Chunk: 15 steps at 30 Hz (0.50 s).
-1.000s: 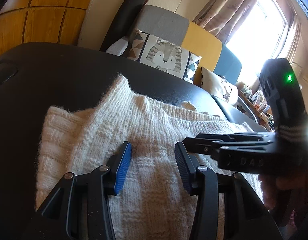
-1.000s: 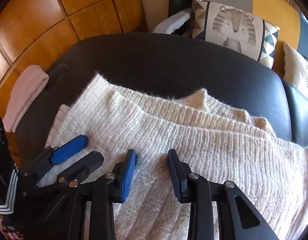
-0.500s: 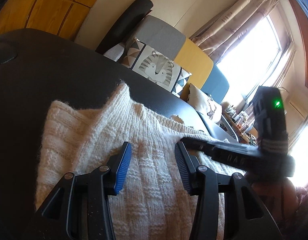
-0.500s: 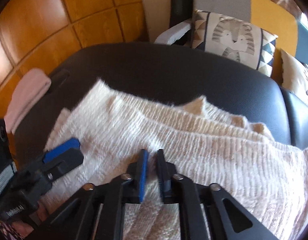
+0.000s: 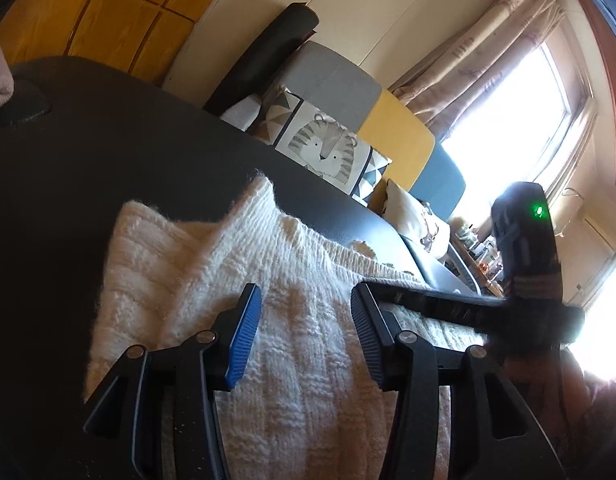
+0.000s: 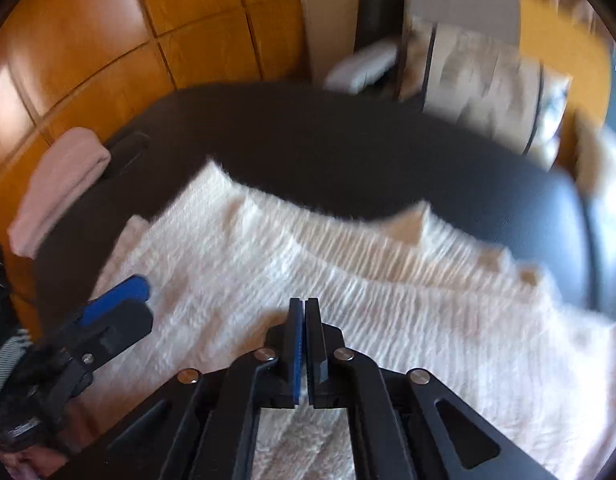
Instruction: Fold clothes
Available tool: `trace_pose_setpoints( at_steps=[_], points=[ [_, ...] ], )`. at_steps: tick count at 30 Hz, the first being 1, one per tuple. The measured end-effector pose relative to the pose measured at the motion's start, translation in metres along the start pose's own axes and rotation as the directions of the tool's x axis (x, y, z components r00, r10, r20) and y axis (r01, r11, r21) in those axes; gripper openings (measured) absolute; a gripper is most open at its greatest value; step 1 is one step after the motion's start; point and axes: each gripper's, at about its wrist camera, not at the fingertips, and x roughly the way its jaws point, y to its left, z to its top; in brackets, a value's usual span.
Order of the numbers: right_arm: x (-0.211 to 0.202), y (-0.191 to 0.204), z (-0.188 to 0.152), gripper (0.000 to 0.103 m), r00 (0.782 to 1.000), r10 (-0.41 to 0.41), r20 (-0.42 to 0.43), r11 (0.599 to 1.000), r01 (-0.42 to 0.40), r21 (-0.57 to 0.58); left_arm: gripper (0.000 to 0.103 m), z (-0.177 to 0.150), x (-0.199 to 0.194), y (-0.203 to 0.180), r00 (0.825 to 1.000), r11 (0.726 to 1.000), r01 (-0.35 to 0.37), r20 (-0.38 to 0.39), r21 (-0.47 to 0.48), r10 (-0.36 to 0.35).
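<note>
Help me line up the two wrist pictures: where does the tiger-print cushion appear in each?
Left wrist: the tiger-print cushion sits just above centre, behind the black padded surface, in front of a grey backrest.
Right wrist: the same cushion, blurred, is at upper right, beyond the black surface's far edge.
Shared landmark: the cream knitted sweater lying on the black surface, in the lower half of both pictures.

home living room, cushioned sofa [image 5: 392, 148] (tiger pillow [image 5: 328, 150]), curtained window [image 5: 520, 92], wood panelling [image 6: 120, 40]

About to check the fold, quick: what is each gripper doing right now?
Left gripper: open, over the white knit sweater, holding nothing.
Right gripper: closed, apparently pinching the sweater.
</note>
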Motion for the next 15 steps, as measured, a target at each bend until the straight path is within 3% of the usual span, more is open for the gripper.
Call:
trace_pose_setpoints(
  at_steps=[2,4,8,11,13,15],
  points=[
    [-0.007,-0.009,0.007,0.024,1.000,0.000,0.031,1.000,0.000,0.017,0.051,-0.001,0.000,-0.001,1.000,1.000,0.000,0.003,0.002,0.000],
    [-0.009,-0.010,0.015,0.025,0.999,-0.020,0.030,1.000,0.020,-0.012,0.052,-0.001,0.000,-0.002,1.000,1.000,-0.001,0.004,0.005,0.001],
    [0.014,0.008,0.024,0.026,0.995,-0.040,-0.095,0.985,0.024,-0.168,0.052,-0.001,-0.001,-0.002,1.000,1.000,0.002,0.004,0.002,-0.002],
    [0.023,0.015,0.020,0.028,0.990,-0.096,-0.106,0.964,0.066,-0.259,0.052,-0.001,-0.001,-0.002,1.000,1.000,0.003,0.004,-0.001,-0.003],
    [0.023,0.015,0.019,0.026,0.989,-0.107,-0.106,0.963,0.076,-0.257,0.052,0.000,0.000,-0.002,1.000,1.000,0.004,0.003,-0.002,-0.004],
    [0.021,0.017,0.017,0.007,0.988,-0.117,-0.099,0.964,0.089,-0.251,0.052,0.000,0.000,-0.002,1.000,1.000,0.005,0.002,-0.003,-0.005]
  ],
)
